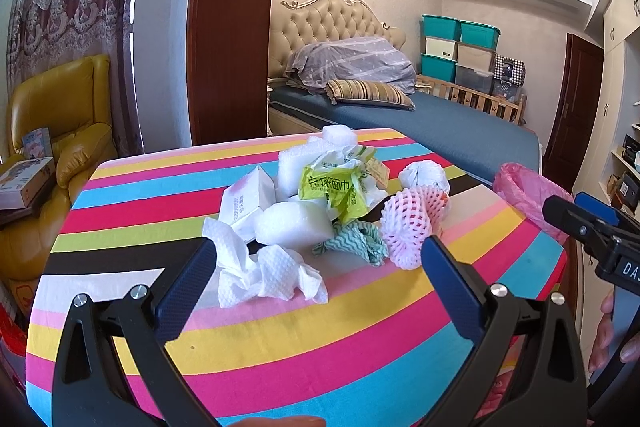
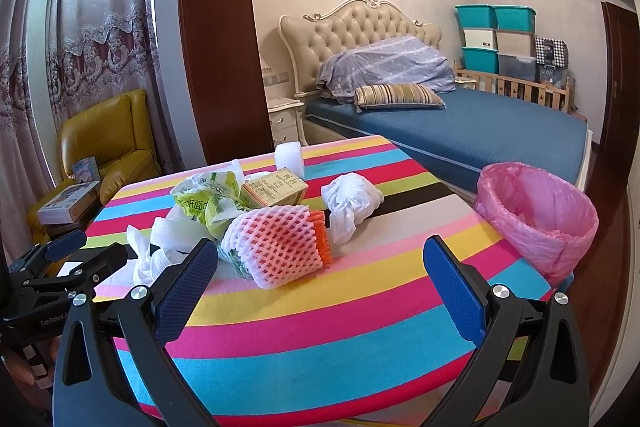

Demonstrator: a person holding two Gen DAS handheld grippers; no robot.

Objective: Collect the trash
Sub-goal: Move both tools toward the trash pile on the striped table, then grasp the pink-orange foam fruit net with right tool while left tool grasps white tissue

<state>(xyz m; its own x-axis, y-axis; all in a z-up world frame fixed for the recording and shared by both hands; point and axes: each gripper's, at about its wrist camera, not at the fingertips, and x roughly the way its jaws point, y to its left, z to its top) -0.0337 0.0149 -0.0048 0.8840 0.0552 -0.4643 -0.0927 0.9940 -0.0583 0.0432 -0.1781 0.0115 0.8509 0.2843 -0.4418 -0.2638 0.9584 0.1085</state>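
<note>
A pile of trash lies on the striped table point(image 1: 280, 339): crumpled white paper towels point(image 1: 260, 273), white foam blocks point(image 1: 294, 225), a white box point(image 1: 248, 201), a green wrapper point(image 1: 332, 189), a teal cloth point(image 1: 356, 241), a pink foam fruit net point(image 1: 408, 227) and a white plastic bag point(image 1: 424, 177). My left gripper point(image 1: 320, 285) is open, just short of the paper towels. My right gripper point(image 2: 320, 285) is open and empty, with the pink net point(image 2: 276, 245) just beyond its left finger. A bin lined with a pink bag point(image 2: 538, 217) stands at the table's right edge.
A bed point(image 2: 480, 131) lies behind the table. A yellow armchair point(image 1: 60, 131) with boxes stands to the left. Stacked storage bins point(image 1: 460, 47) line the far wall. The right gripper shows at the right edge of the left wrist view point(image 1: 592, 231).
</note>
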